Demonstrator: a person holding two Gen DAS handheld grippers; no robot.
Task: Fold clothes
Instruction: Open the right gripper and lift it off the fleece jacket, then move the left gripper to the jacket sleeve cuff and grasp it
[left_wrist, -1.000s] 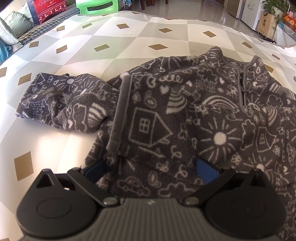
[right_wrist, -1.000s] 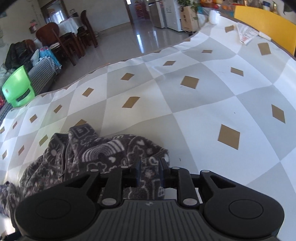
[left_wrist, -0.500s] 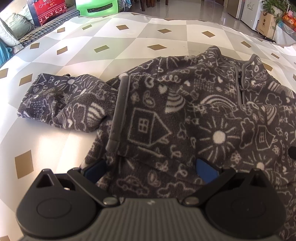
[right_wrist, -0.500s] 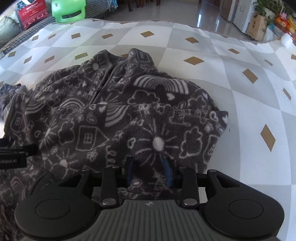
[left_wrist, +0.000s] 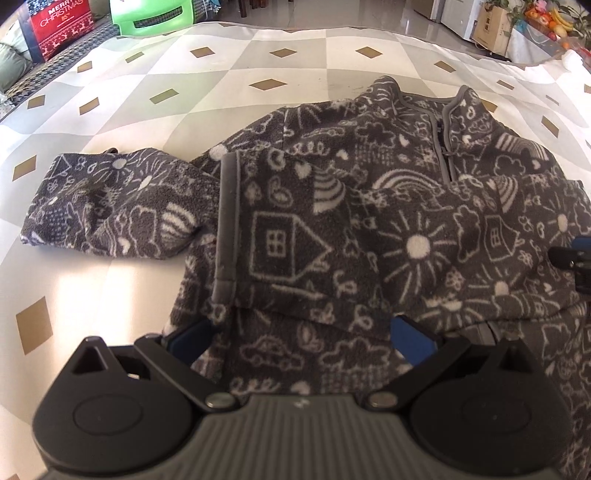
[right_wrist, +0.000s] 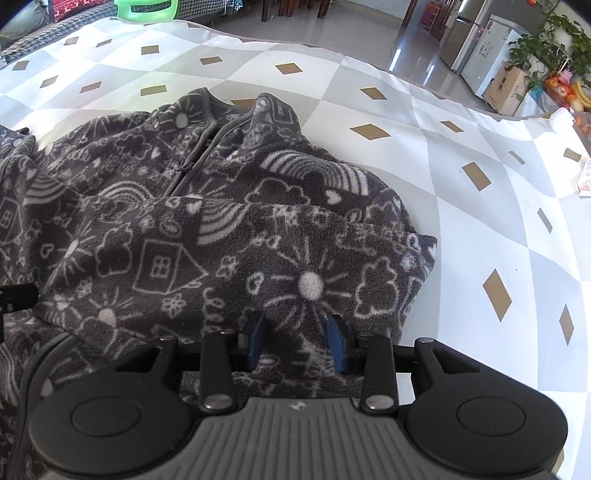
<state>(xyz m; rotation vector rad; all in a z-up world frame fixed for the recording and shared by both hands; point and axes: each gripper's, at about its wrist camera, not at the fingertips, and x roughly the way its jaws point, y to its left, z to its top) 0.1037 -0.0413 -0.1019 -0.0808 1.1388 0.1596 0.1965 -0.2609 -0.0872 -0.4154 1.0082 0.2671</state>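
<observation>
Grey fleece jacket (left_wrist: 369, 221) with white doodle print (houses, suns, rainbows) lies spread on the surface (left_wrist: 258, 55), which is covered in a grey-and-white diamond-pattern cloth; collar (right_wrist: 240, 110) toward the far edge, hem toward the near edge under both cameras, so the long axis runs near to far. Zipper (left_wrist: 443, 147) faces up, front panel partly doubled over itself. Only the left wrist view shows the sleeve (left_wrist: 110, 206) sticking out sideways toward the left edge, its cuff resting on bare cloth; the right wrist view instead shows the jacket's right side edge (right_wrist: 424, 258) and open surface beyond it. Left hand-held gripper (left_wrist: 301, 332): blue fingers wide apart, fleece between and under them, pads not pressing. Right hand-held gripper (right_wrist: 297, 339): fingers partway apart with a fold of fleece between them; whether the pads pinch it is hard to make out. Hem and lower body are cut off behind the gripper bodies in both views. A dark piece of the other gripper pokes in at the frame edge in each view. Green chair (left_wrist: 151, 18) and red Christmas box (left_wrist: 59, 26) sit past the far left corner.
</observation>
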